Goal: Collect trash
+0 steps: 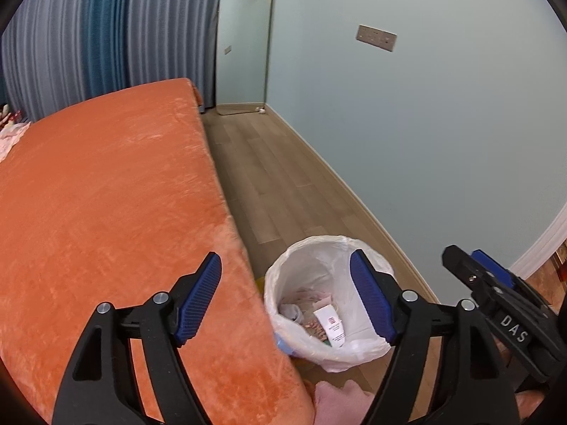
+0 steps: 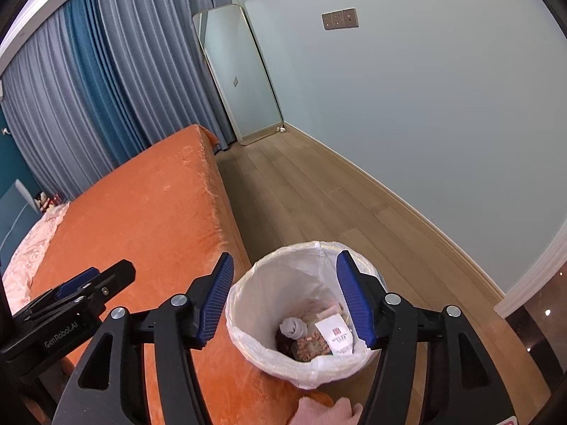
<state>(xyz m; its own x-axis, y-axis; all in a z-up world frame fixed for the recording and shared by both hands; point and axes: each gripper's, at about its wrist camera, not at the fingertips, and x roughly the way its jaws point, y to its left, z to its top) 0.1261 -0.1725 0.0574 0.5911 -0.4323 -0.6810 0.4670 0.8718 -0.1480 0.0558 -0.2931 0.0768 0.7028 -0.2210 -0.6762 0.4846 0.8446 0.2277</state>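
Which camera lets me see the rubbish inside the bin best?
The right wrist view: it looks straight down into the bin. The left wrist view shows the bin more from the side, with less of the rubbish.

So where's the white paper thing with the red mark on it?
Find the big orange bed; on the wooden floor right beside its edge stands a bin lined with a white bag. Look inside, at the side away from the bed: the paper packet lies on top of the trash. It is flat, with a red mark and small print, unlike the crumpled white wad beside it.
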